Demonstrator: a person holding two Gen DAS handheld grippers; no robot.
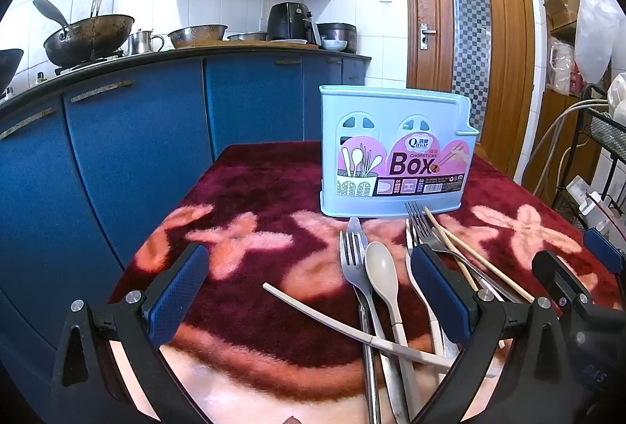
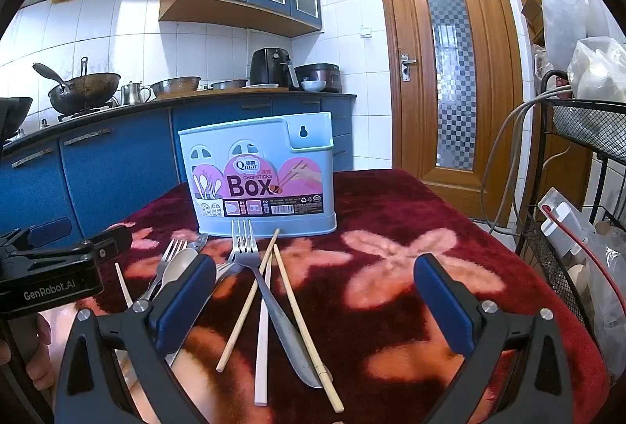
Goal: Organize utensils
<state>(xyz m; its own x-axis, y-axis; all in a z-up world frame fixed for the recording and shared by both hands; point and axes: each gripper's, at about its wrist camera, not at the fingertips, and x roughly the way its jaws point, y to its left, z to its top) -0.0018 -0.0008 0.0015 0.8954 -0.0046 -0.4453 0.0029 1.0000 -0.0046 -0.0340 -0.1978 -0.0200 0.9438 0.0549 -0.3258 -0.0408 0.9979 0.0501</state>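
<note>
1. A pale blue box marked "Chopsticks Box" stands upright near the far side of a table draped in a dark red cloth with pink flowers.
2. The utensils lie loose on the cloth just in front of the box, none of them in it.
3. In the left view a beige spoon lies beside a steel fork, bowl and tines toward the box, with a knife tip showing just past the fork.
4. A white chopstick lies slantwise across their handles.
5. To the right of that group a second fork points its tines at the box; two tan chopsticks and a white one cross around its handle.
6. The left gripper hangs low over the near edge of the cloth, jaws spread wide and holding nothing. Its right pad sits in front of the spoon group without clearly touching it.
7. The right gripper is also spread wide and empty; the second fork and the crossed chopsticks lie on the cloth between its fingers.
8. A hand shows at the lower left of the right view, gripping the left gripper's handle.
9. Behind the table run blue cabinets with a wok on top, and a wooden door stands to the right.
</note>
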